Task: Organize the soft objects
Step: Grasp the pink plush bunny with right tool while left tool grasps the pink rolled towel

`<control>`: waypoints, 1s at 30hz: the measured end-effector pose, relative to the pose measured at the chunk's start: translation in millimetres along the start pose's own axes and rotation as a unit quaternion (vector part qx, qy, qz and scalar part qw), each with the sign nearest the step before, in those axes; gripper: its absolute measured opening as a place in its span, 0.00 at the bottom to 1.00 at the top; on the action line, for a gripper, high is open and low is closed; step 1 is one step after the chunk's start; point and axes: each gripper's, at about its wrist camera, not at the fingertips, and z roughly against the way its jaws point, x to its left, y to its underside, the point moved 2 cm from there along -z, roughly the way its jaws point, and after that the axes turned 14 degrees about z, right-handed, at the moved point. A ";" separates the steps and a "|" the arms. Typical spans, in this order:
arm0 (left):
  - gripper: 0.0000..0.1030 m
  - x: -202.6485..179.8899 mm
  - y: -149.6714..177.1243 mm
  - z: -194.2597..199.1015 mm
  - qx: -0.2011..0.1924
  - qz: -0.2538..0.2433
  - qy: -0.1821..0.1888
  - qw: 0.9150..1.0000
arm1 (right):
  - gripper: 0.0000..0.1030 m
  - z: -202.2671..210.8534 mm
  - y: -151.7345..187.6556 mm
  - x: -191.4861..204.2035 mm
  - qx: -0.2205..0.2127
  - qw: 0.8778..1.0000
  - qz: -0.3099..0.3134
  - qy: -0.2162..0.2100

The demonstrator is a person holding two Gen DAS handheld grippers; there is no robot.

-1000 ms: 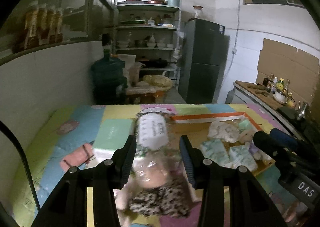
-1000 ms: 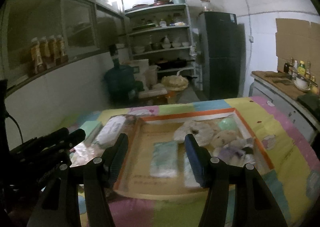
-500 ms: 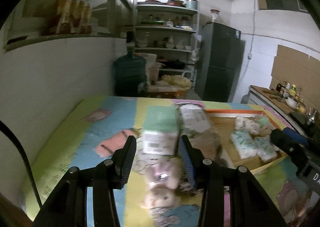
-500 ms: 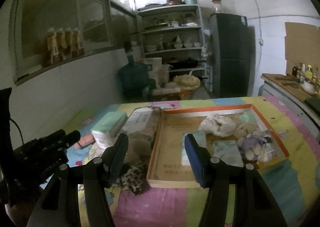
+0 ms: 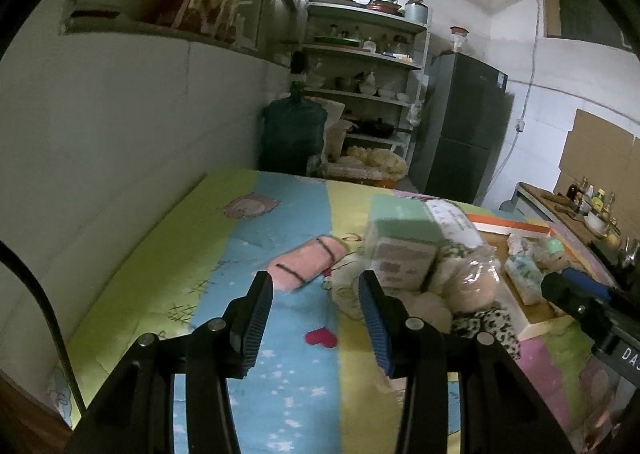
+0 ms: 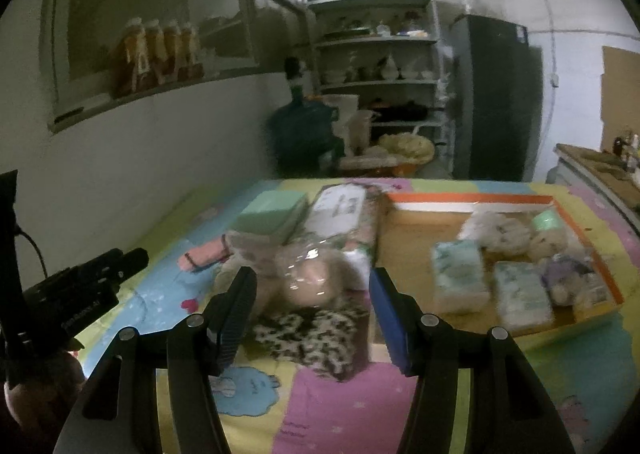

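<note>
Two low, forward-tilted wrist views side by side, sharing the patterned mat (image 5: 280,334) and shelves (image 6: 376,42).

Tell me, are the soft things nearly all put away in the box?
Partly. The tray already holds tissue packs and small plush toys. Nothing is in hand: the left gripper and right gripper are both open and empty. Still outside on the mat: the pink cloth, the green tissue pack, the bagged toy and the spotted cloth.
</note>
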 end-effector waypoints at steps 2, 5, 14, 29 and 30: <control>0.43 8.1 -2.2 -3.1 0.002 0.000 -0.003 1.000 | 0.58 -6.5 0.1 8.4 0.002 1.000 0.001 -0.019; 0.43 18.7 -8.5 -7.2 0.002 0.003 -0.009 1.000 | 0.58 -15.6 0.7 25.7 0.007 0.999 0.009 -0.050; 0.43 43.2 -13.8 -16.0 0.003 0.017 -0.015 1.000 | 0.58 -53.0 19.4 65.9 0.057 0.991 0.013 -0.121; 0.43 50.6 -29.0 -52.4 0.056 -0.004 0.037 0.998 | 0.51 -100.2 33.9 77.1 0.131 0.984 0.001 -0.118; 0.43 49.9 -30.6 -57.8 0.067 -0.008 0.047 0.997 | 0.45 -100.0 33.4 75.1 0.130 0.985 0.002 -0.114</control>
